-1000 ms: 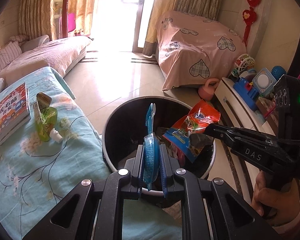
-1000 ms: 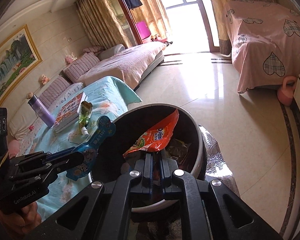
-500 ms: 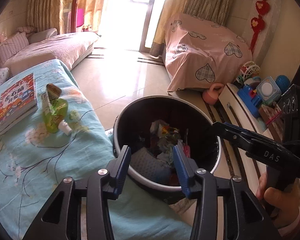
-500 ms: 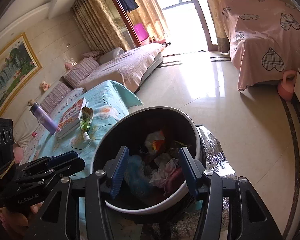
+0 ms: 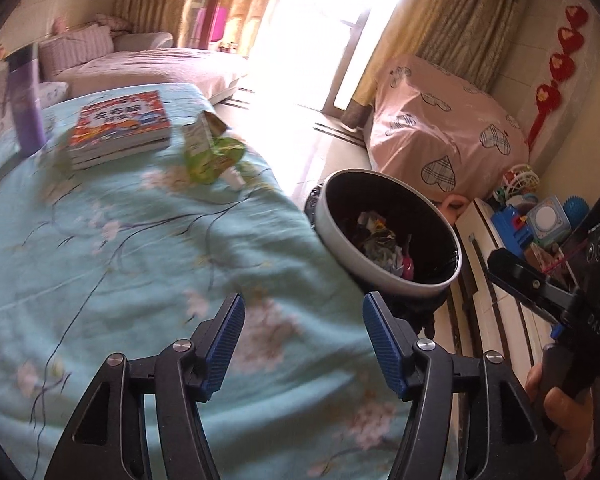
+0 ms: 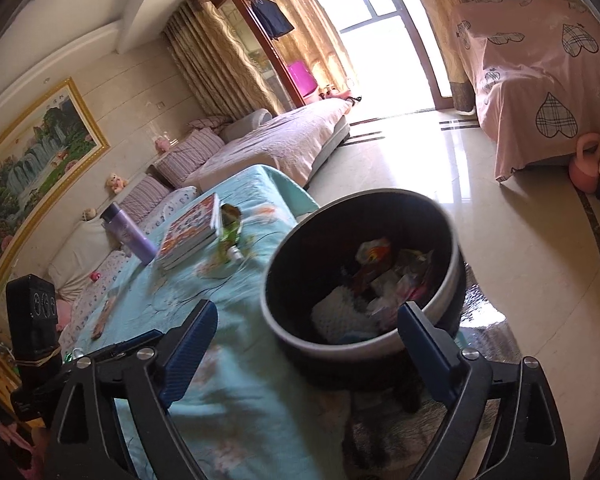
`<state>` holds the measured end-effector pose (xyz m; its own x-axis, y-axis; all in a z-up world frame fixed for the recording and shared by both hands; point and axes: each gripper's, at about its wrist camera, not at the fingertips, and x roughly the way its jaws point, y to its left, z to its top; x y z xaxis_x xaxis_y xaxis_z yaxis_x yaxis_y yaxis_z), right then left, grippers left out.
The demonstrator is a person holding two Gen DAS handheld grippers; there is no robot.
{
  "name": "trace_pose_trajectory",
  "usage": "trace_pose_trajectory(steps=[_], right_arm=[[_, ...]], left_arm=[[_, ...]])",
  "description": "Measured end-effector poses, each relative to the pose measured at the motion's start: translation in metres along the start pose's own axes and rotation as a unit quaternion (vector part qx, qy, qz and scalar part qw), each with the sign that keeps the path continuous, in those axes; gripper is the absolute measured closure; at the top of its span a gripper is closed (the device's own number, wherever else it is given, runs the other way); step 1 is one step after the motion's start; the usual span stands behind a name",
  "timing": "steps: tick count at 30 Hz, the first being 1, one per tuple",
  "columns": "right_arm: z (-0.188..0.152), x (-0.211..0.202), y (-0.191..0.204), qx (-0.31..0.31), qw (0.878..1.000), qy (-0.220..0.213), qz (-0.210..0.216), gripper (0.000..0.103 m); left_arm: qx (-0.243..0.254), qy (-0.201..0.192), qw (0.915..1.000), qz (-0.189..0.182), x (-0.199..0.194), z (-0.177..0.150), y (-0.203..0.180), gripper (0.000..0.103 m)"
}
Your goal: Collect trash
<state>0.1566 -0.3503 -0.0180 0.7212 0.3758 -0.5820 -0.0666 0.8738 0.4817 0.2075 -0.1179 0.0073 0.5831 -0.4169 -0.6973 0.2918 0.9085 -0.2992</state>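
Trash left to collect comes down to one piece as far as these views show: a crumpled green pouch lying on the teal floral cloth in the upper middle of the left wrist view, just right of the book.

Sweeping left to right there: a lilac bottle stands upright at far left, smooth and hard. Next, the glossy book lies flat, stiff-cornered. Then the pouch, thin foil or plastic by the look of it, creased, its torn top flap sticking up, a small white spout at its lower edge. I'd judge it very light, limp and a bit slick; it will fold under pressure, not break. That raised flap, or the firmer neck by the spout, looks the best place to pinch.

Further right sits the round bin, pale smooth rim, dark liner, wrappers heaped inside, tucked against the cloth's edge.

Low in the frame, the left gripper has its ribbed blue fingers spreading apart, nothing between them, only soft cloth beneath. In the right wrist view, the right gripper is widening too, released and empty, framing the bin's near rim, with the pouch up and left of centre.
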Motion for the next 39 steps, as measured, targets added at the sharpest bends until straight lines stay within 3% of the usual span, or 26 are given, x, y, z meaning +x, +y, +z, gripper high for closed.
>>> trace_pose_trajectory(steps=[3,9,11,13,16,21,26,31,39], right_arm=[[-0.014,-0.012,0.016,-0.003,1.000,-0.017,0.010,0.007],[-0.020,-0.037,0.054,-0.043,0.997,-0.059,0.021,0.002],[-0.021,-0.050,0.067,-0.067,0.994,-0.085,0.020,0.000],[-0.025,-0.061,0.076,-0.088,0.989,-0.115,0.008,0.000],[-0.035,-0.065,0.083,-0.109,0.985,-0.133,-0.019,0.000],[-0.055,-0.056,0.080,-0.115,0.983,-0.135,-0.035,0.000],[-0.066,-0.053,0.078,-0.114,0.982,-0.141,-0.047,0.000],[-0.071,-0.052,0.081,-0.126,0.980,-0.145,-0.057,0.000],[-0.077,-0.048,0.085,-0.142,0.978,-0.138,-0.062,0.000]], left_arm=[[-0.004,-0.021,0.9996,0.019,-0.029,-0.021,0.008,0.027],[-0.007,-0.072,0.9966,0.040,-0.083,-0.044,0.013,0.026],[-0.009,-0.108,0.9924,0.057,-0.105,-0.051,0.012,0.020],[-0.006,-0.155,0.9837,0.091,-0.127,-0.064,0.009,0.001],[0.000,-0.198,0.9711,0.134,-0.147,-0.085,0.005,0.001],[0.002,-0.219,0.9611,0.169,-0.156,-0.116,0.003,0.000],[0.005,-0.222,0.9573,0.185,-0.158,-0.135,-0.001,0.000],[0.019,-0.234,0.9508,0.203,-0.144,-0.131,-0.007,0.000],[0.021,-0.232,0.9509,0.204,-0.136,-0.131,-0.003,0.000]])
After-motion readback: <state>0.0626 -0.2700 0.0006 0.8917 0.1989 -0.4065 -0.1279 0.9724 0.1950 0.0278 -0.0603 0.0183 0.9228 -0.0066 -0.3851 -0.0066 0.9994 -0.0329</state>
